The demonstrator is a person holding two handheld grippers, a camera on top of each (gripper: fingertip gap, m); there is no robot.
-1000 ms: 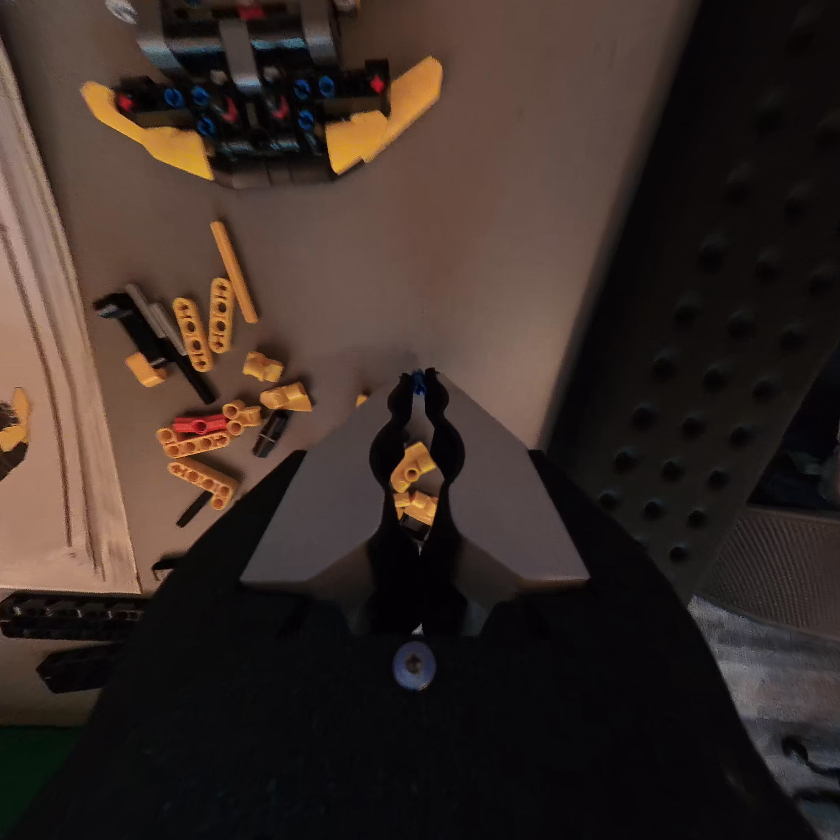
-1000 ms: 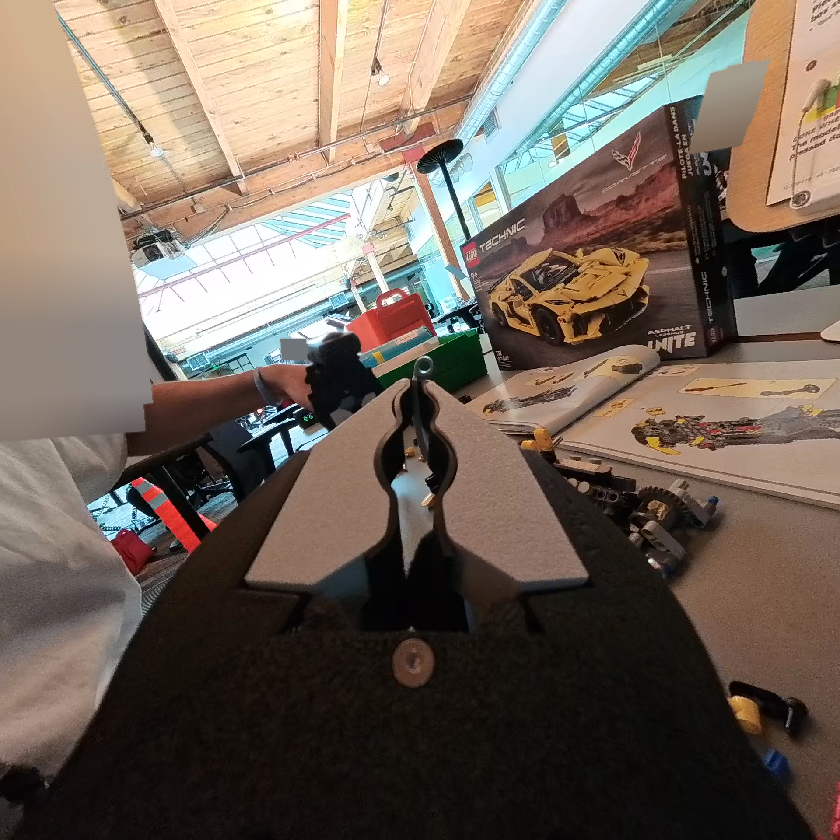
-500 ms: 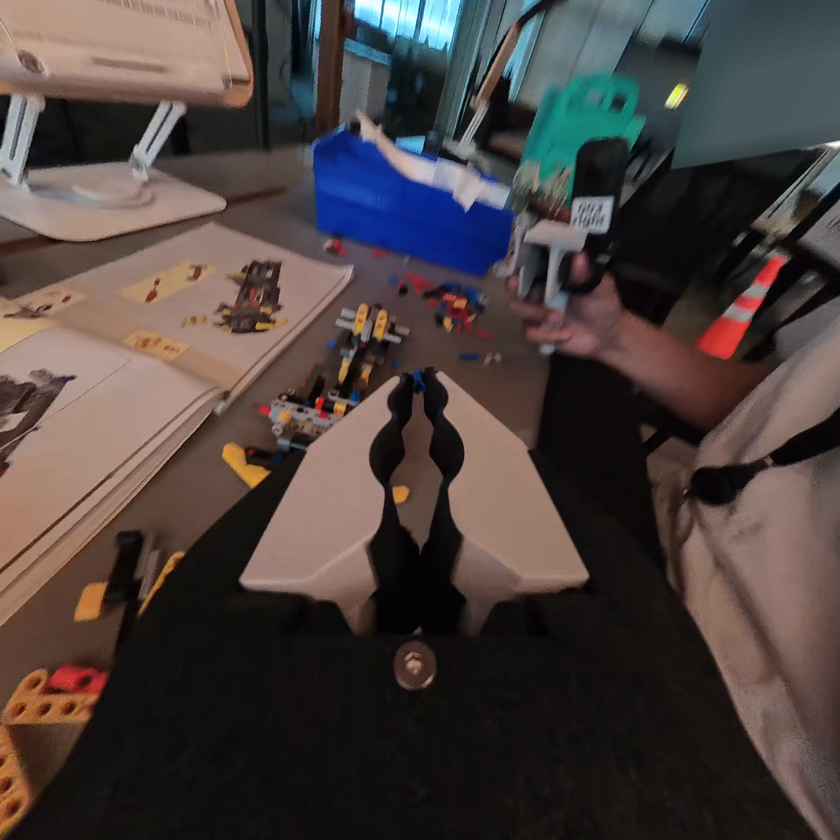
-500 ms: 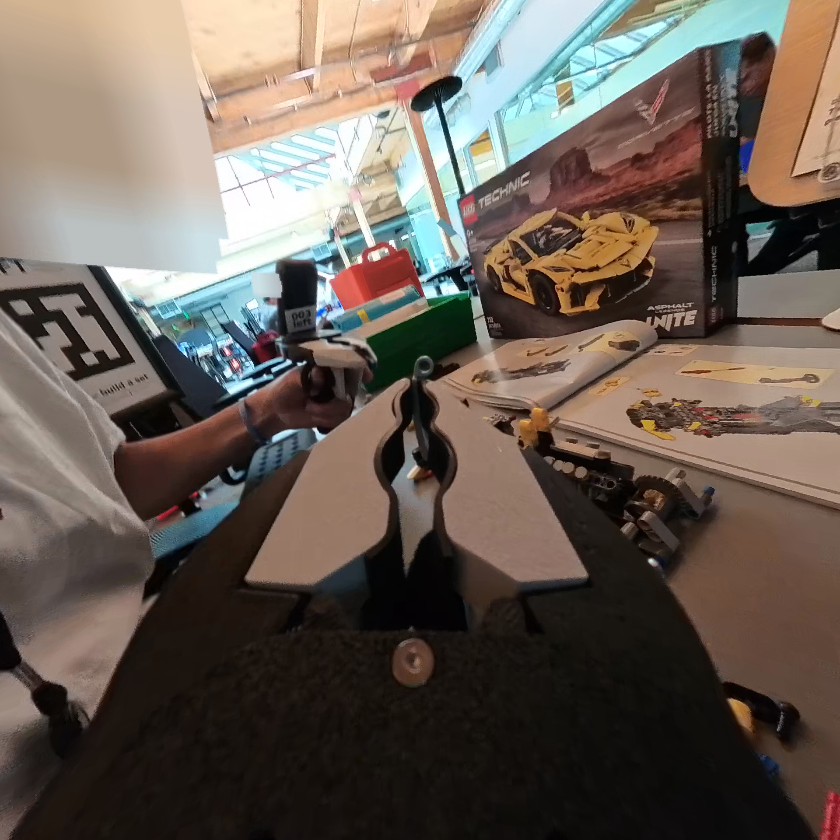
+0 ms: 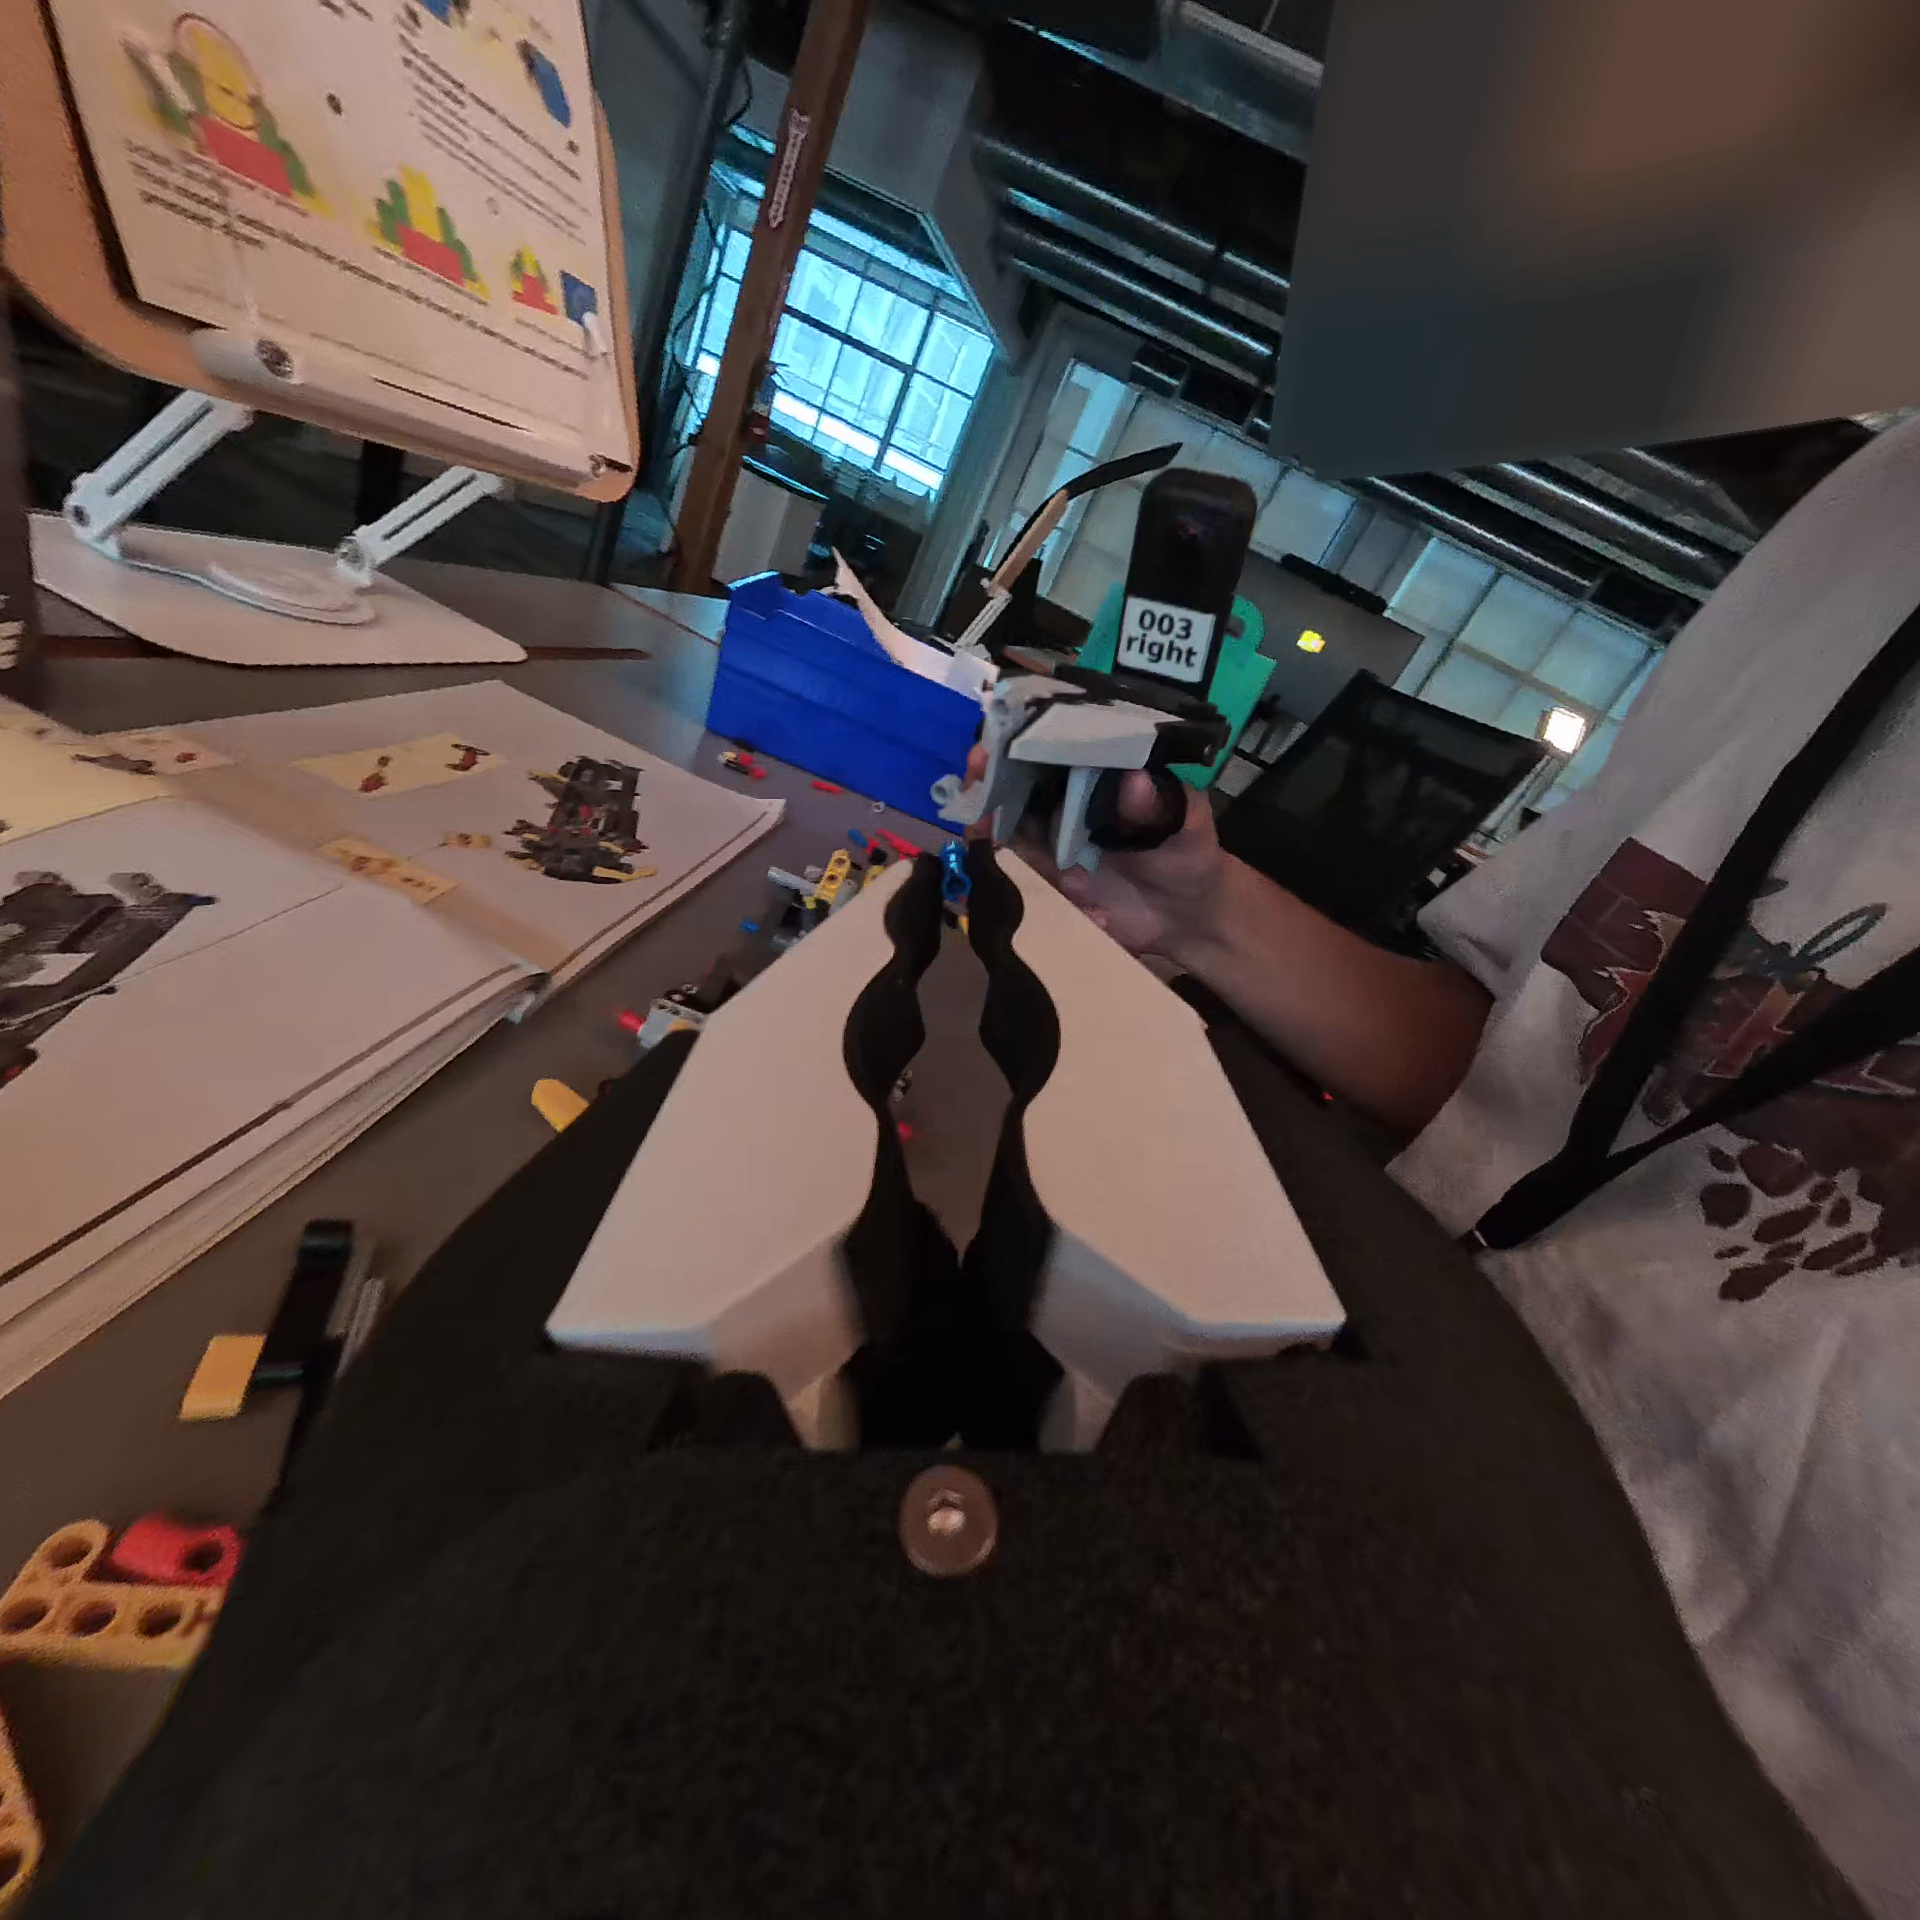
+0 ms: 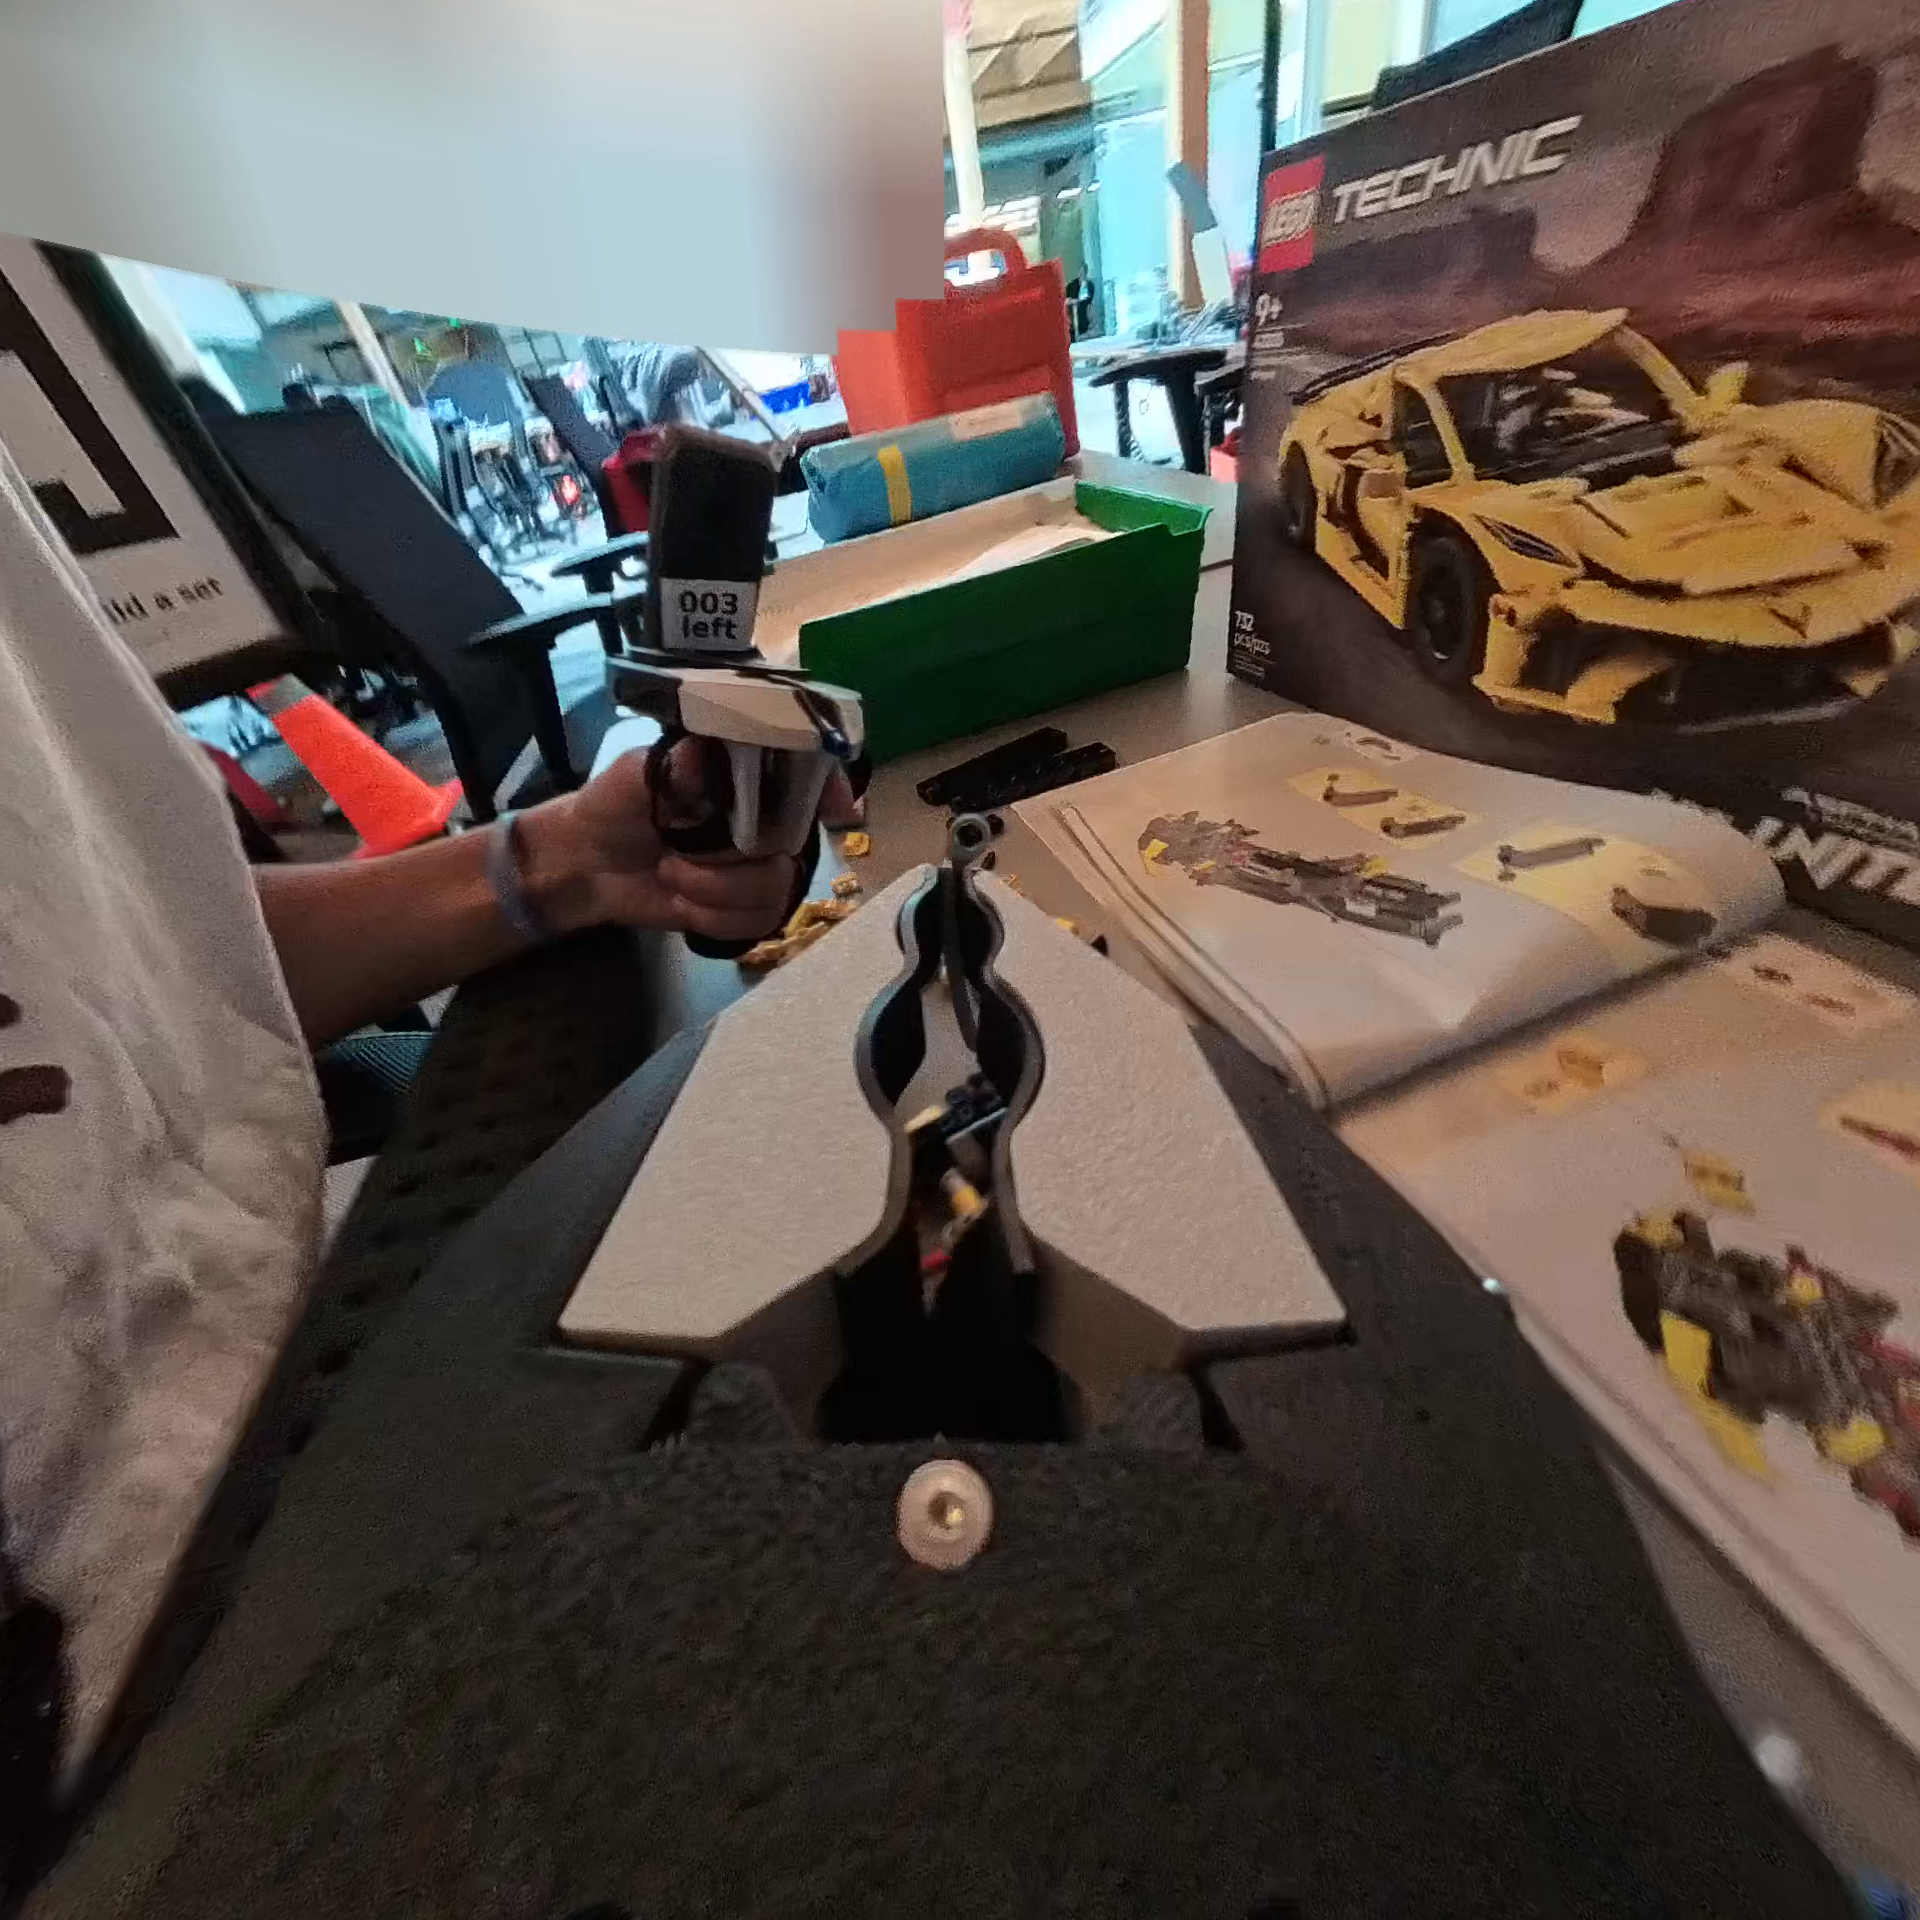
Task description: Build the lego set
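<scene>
Up off the table, both grippers face each other in the air. Seen along its own fingers, the left gripper is pinched nearly closed at the tips on a small blue pin, which sticks up between them. Farther off in that view the right gripper points back toward it, held in a hand, with a pale grey piece at its tips.

From the right wrist, the right gripper is closed on a slim grey link piece, whose ringed end stands above the fingertips while its shaft runs down between them. The left gripper shows to the left, gripped by the other hand, the blue pin just visible at its tips.

Below, the grey table carries an open instruction book, the set's box standing behind it, a green bin, a blue bin, scattered yellow and black loose pieces and a partly built chassis, blurred and largely hidden by the fingers
</scene>
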